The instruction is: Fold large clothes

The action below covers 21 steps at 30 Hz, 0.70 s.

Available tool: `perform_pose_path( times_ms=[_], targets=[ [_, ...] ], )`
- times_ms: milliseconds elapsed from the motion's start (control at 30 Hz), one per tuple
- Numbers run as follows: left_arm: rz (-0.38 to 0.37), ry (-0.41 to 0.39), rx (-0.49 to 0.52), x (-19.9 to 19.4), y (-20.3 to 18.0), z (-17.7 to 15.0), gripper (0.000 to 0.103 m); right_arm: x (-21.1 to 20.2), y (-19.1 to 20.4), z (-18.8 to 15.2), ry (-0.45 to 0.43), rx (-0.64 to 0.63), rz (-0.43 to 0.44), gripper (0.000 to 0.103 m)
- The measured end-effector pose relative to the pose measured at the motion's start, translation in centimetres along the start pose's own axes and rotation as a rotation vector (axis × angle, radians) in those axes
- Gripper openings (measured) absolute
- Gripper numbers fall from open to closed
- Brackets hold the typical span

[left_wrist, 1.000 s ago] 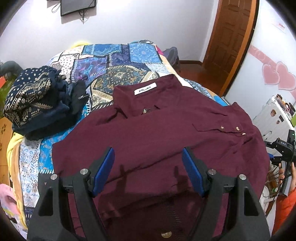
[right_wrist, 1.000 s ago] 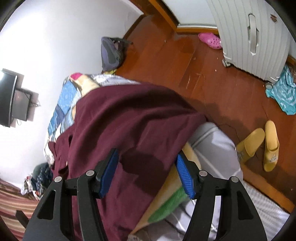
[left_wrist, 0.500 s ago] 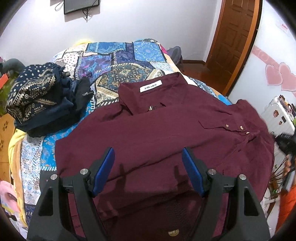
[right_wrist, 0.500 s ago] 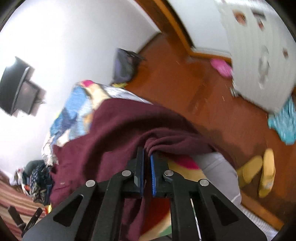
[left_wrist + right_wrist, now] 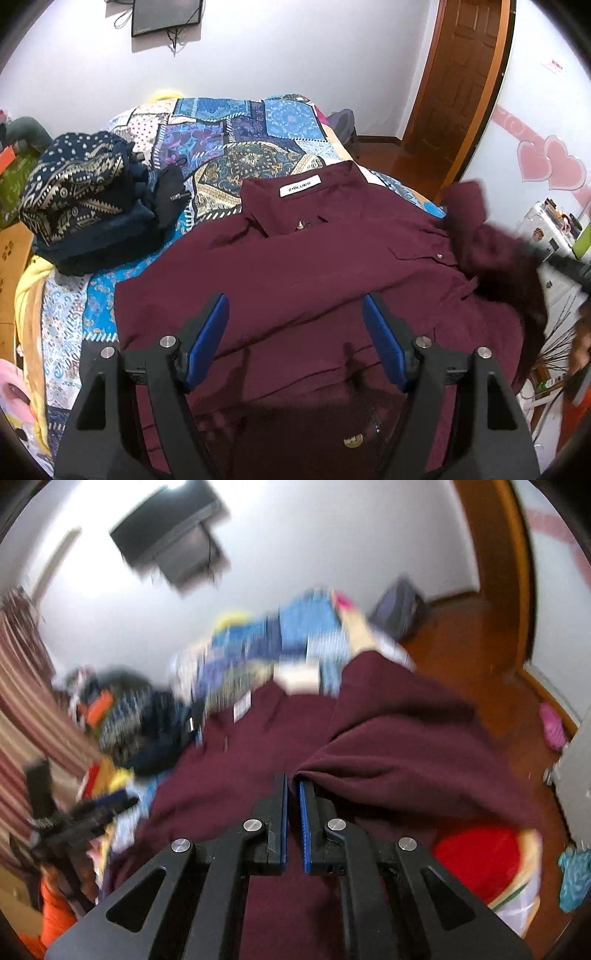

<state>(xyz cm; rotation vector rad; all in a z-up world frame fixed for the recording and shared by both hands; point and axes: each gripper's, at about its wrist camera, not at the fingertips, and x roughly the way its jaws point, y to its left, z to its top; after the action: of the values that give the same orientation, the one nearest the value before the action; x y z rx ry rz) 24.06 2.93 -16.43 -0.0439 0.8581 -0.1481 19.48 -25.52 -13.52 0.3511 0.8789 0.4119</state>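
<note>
On patchwork bedspread, maroon shirt under wide-spread left gripper, sleeve pinched in right gripper.

White walls, a wooden door, wood floor, wall-mounted screen.

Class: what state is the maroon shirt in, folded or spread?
Mostly spread: maroon shirt lies flat on the bed; right gripper lifts one side.

Home bedroom, bed under a blue patchwork-print bedspread, black flat screen on the white wall above it, brown wooden door to its right, folded navy patterned clothes on its left side, pink heart wall stickers beyond the door.
</note>
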Motion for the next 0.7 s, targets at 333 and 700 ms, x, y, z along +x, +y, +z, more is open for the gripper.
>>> perform_pose_path(
  times_ms=[333, 700],
  targets=[
    [-0.006, 0.017, 0.031, 0.2, -0.7, -1.0, 0.074, 0.7, -0.8, -1.4, 0.117, 0.072, -0.042, 0.021],
    [-0.016, 0.01, 0.051, 0.4, -2.2, -0.1, 0.074, -4.2, -5.1, -0.6, -0.046, 0.255, -0.175, 0.059]
  ],
)
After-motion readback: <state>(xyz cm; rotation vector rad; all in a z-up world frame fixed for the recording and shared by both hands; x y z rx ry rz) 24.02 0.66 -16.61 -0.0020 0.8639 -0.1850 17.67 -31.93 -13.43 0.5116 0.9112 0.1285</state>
